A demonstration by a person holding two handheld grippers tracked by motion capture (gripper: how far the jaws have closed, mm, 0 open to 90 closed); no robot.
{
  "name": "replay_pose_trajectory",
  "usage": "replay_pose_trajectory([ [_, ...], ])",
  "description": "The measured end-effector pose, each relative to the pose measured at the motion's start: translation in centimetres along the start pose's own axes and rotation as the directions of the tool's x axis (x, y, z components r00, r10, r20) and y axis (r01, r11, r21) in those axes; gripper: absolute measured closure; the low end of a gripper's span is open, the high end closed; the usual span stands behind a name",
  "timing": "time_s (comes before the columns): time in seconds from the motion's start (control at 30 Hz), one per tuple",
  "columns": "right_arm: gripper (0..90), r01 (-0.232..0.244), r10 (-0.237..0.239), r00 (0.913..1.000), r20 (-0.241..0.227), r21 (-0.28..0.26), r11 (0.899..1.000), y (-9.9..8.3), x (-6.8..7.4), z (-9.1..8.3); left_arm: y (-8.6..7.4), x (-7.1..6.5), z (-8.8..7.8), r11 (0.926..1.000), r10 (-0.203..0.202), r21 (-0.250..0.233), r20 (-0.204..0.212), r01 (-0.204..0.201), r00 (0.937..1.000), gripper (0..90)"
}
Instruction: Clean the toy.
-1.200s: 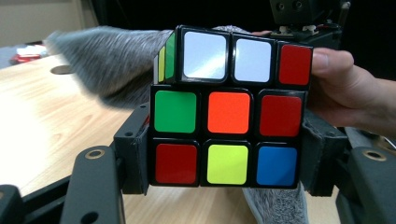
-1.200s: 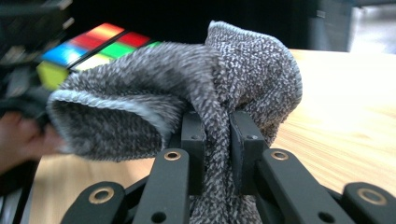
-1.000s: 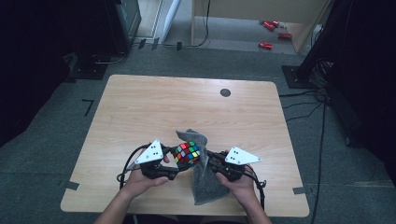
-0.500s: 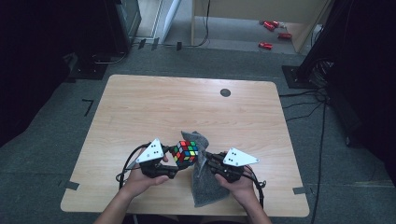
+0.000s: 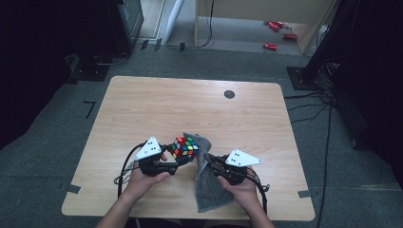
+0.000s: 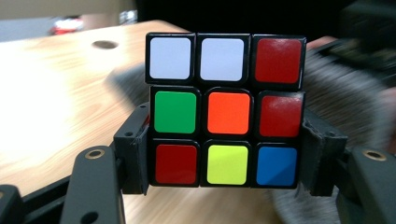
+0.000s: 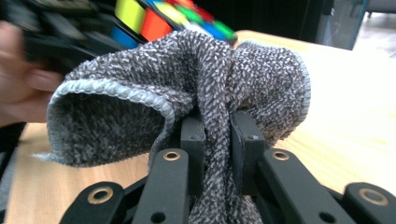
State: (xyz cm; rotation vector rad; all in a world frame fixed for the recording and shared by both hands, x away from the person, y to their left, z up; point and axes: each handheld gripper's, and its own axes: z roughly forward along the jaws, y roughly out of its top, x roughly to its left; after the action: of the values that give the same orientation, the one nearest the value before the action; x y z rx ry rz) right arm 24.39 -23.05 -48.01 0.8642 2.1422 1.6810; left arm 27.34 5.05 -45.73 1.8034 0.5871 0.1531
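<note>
The left hand-held gripper (image 5: 177, 159) clamps the puzzle cube (image 6: 225, 109) between its jaws, above the desk (image 5: 142, 109); just to its right, the right hand-held gripper (image 7: 215, 126) pinches a bunched grey cloth (image 7: 196, 70) beside the cube; this looks like wiping the cube; next, press cloth against a face; no writing is readable.

A wooden table (image 5: 142, 114) stands on grey carpet (image 5: 47, 156). A dark round hole (image 5: 229, 94) sits near the table's far edge. Red objects (image 5: 275, 26) lie on the floor beyond. Black cables (image 5: 313, 102) run along the right side.
</note>
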Motion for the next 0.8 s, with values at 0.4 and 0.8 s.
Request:
replay_pose_trajectory([
  [0.4,78.8,0.090,-0.088,0.9953,0.041,-0.066,0.994,0.2,0.2,-0.2,0.1,-0.5,0.5,0.9986,0.013,0.050,0.102,-0.018,0.9947,34.3],
  [0.8,78.7,0.076,-0.075,0.9970,0.020,-0.056,0.996,-0.1,0.3,0.1,0.0,-0.6,0.4,0.9979,0.049,0.037,0.106,-0.053,0.9932,34.4],
])
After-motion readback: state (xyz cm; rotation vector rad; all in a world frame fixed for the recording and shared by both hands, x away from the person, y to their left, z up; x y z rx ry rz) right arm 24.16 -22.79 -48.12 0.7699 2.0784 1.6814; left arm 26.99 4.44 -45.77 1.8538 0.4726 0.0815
